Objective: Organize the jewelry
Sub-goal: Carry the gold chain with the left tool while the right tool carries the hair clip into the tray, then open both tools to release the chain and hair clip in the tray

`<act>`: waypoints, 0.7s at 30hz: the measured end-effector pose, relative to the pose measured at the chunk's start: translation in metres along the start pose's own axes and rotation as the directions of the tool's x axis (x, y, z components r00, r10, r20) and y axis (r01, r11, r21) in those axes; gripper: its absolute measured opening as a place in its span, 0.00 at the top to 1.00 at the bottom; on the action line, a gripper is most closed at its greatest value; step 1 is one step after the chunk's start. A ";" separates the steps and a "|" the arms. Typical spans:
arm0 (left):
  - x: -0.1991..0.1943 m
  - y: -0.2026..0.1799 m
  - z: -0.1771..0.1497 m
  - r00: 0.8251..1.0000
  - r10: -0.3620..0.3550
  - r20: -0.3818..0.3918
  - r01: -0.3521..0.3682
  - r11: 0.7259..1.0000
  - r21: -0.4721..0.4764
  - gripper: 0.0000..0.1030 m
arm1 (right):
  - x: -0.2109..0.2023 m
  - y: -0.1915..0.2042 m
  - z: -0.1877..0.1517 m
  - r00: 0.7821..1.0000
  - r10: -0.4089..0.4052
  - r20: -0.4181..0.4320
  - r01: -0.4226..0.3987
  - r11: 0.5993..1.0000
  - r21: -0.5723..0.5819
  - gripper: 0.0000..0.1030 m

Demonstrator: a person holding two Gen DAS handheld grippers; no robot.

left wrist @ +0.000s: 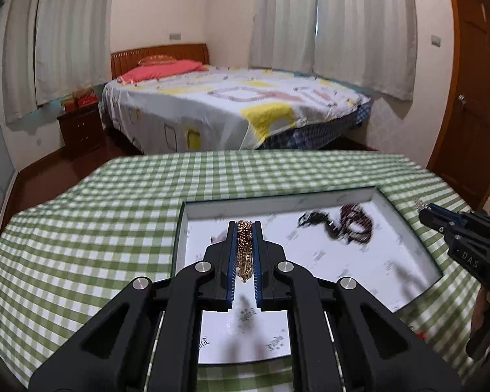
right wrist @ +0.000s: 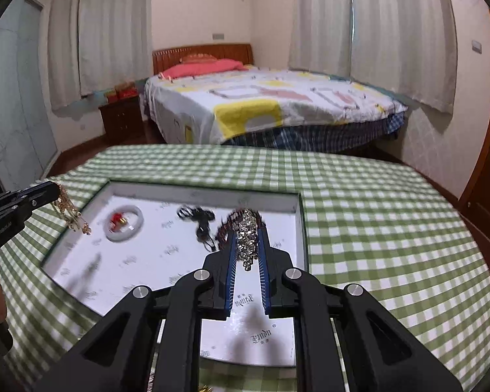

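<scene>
Gold chain links (left wrist: 244, 248) hang bunched between the fingers of the left gripper (left wrist: 244, 228), which are clamped shut on them; the strand's long axis runs along the fingers, toward twelve o'clock. Directly beneath lies the open white tray (left wrist: 405, 215), so the chain probably only needs lowering and release. The right gripper (right wrist: 249, 225) is likewise closed, on a rhinestone chain (right wrist: 247, 238), poised over the tray's three-o'clock side. Already inside rest a pale jade bangle (right wrist: 124, 223) at nine o'clock, a black cord piece (right wrist: 201, 219) in the middle and dark red beads (right wrist: 223, 228) just beside the rhinestones. These crowd the centre; bare lining nearer six o'clock looks safer. Green gingham cloth (right wrist: 375, 215) covers the surface.
</scene>
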State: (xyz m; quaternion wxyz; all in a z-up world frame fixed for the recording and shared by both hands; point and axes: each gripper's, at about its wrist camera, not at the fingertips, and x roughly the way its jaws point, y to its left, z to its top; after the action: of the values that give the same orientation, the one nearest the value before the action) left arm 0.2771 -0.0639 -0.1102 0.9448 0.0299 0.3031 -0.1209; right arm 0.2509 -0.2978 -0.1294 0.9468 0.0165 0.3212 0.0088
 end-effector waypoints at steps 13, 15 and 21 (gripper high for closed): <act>0.059 0.012 -0.025 0.991 0.014 -0.137 -0.014 1.000 0.000 0.91 | 0.062 -0.010 -0.014 0.988 -0.028 -0.155 0.028 1.000 -0.004 0.87; 0.062 0.013 -0.028 0.989 0.020 -0.143 -0.019 1.000 0.004 0.91 | 0.063 -0.011 -0.014 0.987 -0.034 -0.159 0.035 0.999 0.004 0.87; 0.066 0.016 -0.033 0.987 0.020 -0.160 -0.023 1.000 -0.017 0.70 | 0.064 -0.012 -0.014 0.985 -0.040 -0.170 0.041 0.999 0.005 0.82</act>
State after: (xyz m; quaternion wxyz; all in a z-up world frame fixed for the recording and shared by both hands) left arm 0.3144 -0.0579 -0.1755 0.9189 0.0341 0.3788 -0.1049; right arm 0.2933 -0.3079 -0.1802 0.9158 0.0131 0.4012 -0.0103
